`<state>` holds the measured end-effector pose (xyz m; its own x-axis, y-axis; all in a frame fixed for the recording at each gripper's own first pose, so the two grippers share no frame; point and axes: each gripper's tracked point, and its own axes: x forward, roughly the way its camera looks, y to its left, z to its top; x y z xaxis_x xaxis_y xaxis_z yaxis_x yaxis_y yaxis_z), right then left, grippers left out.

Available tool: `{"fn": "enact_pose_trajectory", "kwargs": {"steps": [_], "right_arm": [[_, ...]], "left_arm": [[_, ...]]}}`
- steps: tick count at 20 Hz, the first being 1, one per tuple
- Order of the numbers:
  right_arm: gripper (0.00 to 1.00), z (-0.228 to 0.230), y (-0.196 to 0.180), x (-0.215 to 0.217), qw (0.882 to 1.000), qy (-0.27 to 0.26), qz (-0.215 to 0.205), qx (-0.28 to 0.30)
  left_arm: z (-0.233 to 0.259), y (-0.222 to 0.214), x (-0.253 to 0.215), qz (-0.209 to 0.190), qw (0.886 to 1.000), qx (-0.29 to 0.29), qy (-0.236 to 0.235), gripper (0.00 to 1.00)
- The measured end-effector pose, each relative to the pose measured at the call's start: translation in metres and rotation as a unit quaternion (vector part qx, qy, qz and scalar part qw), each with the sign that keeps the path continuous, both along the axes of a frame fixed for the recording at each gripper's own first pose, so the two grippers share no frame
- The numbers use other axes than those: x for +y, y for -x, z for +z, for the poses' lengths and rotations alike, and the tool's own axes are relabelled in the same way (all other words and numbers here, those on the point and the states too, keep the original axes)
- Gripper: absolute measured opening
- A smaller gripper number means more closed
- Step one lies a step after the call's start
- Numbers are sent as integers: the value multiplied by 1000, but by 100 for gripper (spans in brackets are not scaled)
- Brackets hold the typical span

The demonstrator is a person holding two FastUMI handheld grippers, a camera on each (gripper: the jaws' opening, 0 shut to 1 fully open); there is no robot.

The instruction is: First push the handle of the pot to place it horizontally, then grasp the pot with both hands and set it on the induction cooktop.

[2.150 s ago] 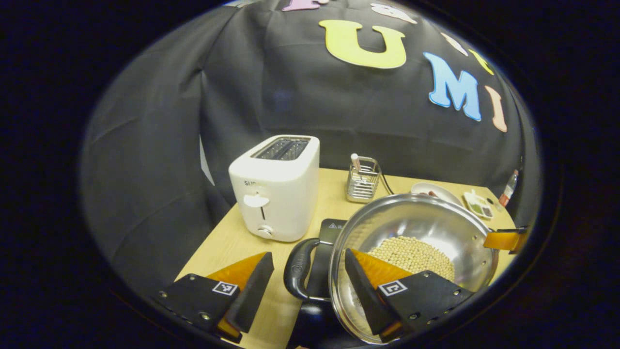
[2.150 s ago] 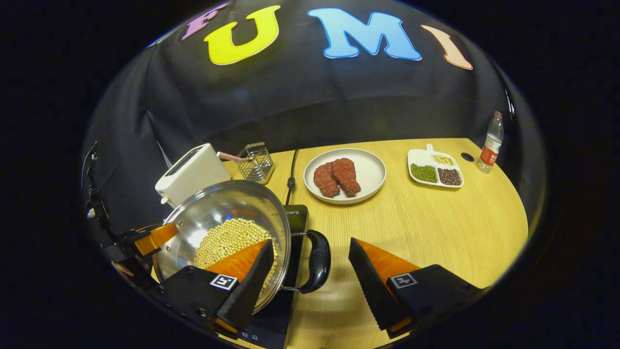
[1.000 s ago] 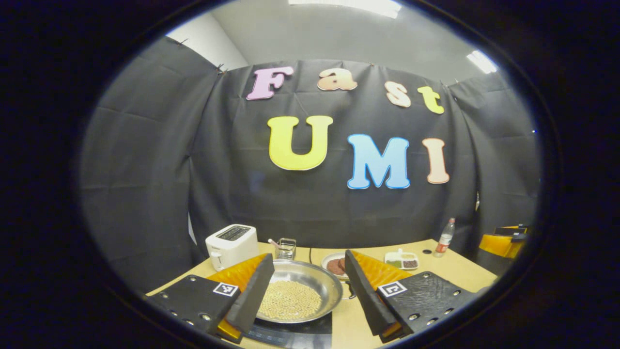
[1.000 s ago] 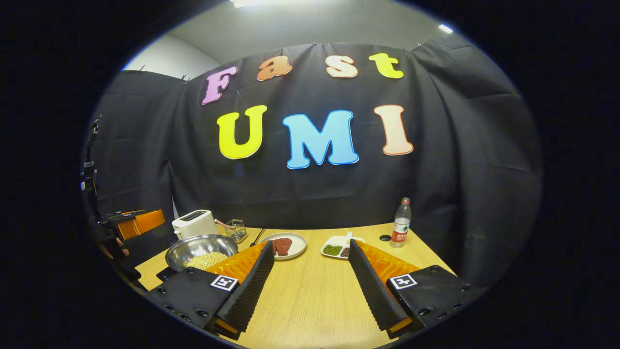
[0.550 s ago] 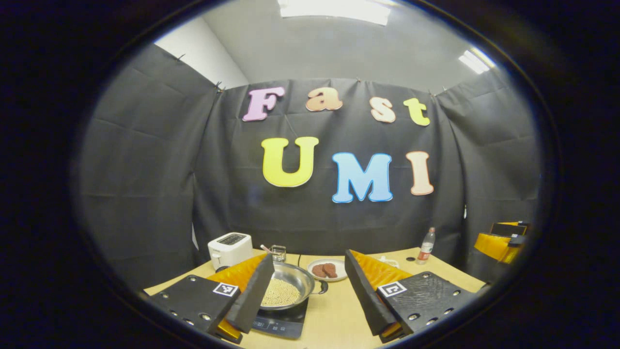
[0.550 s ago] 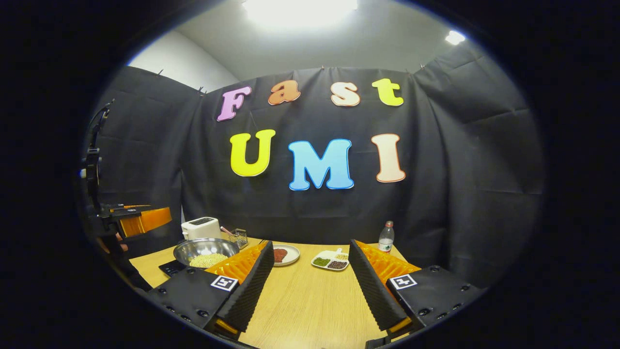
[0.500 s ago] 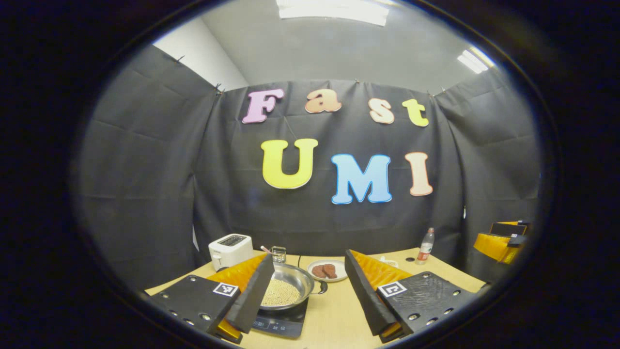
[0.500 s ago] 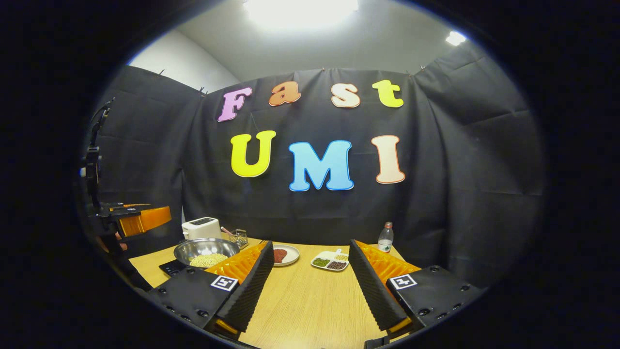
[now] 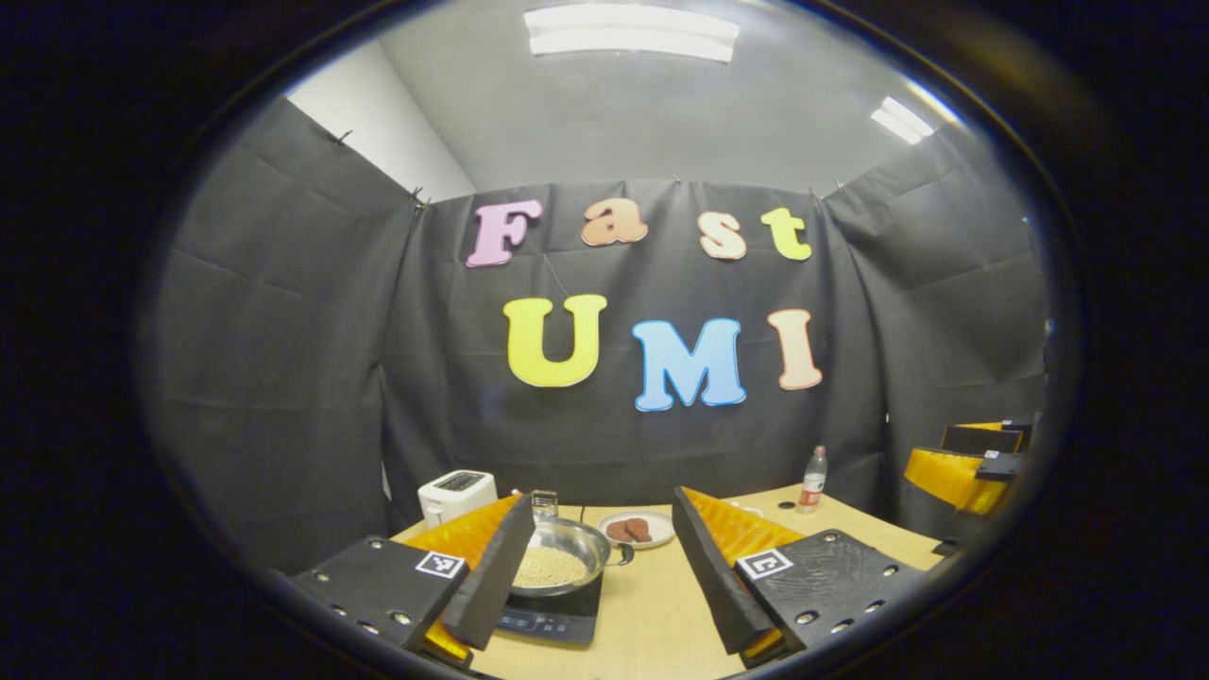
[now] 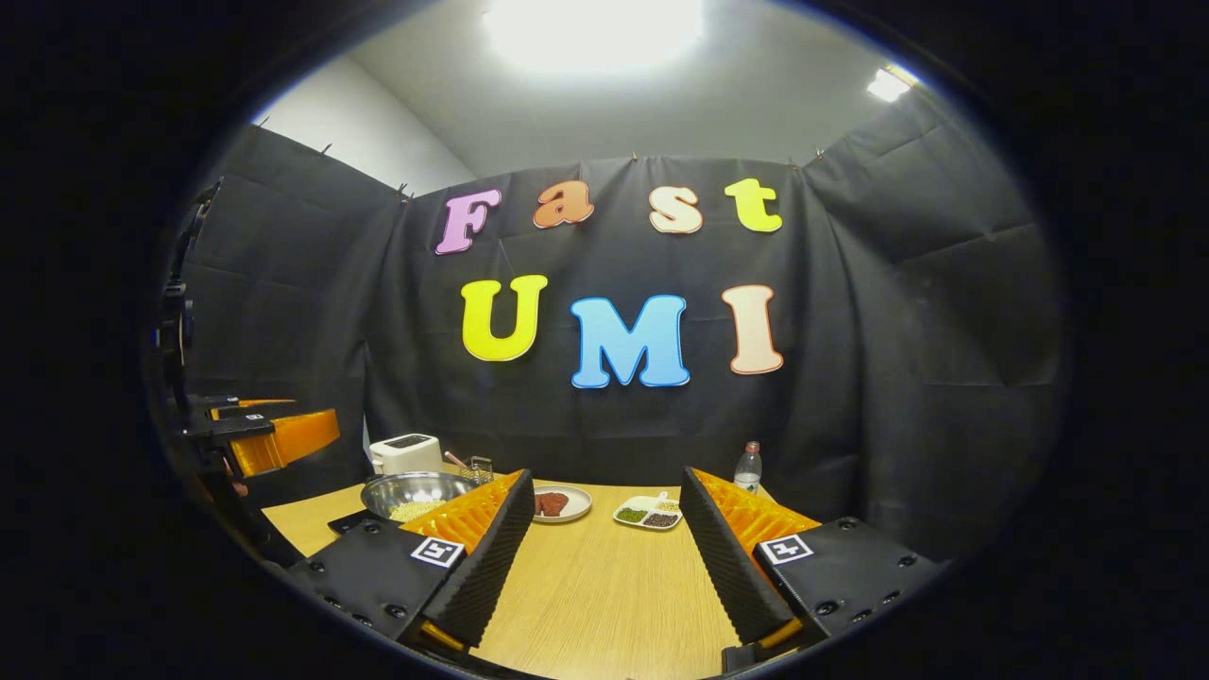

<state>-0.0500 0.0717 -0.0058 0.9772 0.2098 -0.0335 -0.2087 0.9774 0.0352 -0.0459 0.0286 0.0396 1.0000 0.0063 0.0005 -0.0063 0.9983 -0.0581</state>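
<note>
The steel pot [image 9: 565, 555] holds pale beans and sits on the black induction cooktop [image 9: 555, 619] on the wooden table; one black handle [image 9: 624, 554] sticks out to its right. In the right gripper view the pot [image 10: 408, 492] rests on the cooktop [image 10: 346, 519] at the left. My left gripper [image 9: 597, 595] hangs open well back from the pot, nothing between its fingers. My right gripper [image 10: 604, 576] is open over bare table. The right gripper [image 9: 962, 467] also shows at the edge of the left gripper view, and the left gripper [image 10: 274, 434] at the edge of the right gripper view.
A white toaster [image 9: 456, 493] and a wire holder [image 10: 478, 467] stand behind the pot. A plate of meat [image 10: 557, 503], a sectioned dish of beans [image 10: 648, 513] and a water bottle [image 10: 747, 467] sit toward the back of the table [image 10: 604, 595].
Both grippers have let go of the pot's handles and pulled back and up from the table. The pot stays on the cooktop and looks smaller in both views.
</note>
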Motion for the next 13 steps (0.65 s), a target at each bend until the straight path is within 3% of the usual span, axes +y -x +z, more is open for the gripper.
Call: {"fn": "enact_pose_trajectory", "kwargs": {"steps": [13], "right_arm": [[93, 14, 44, 13, 999, -4, -38, -11]], "left_arm": [[-7, 62, 50, 10, 1000, 4, 19, 89]]}}
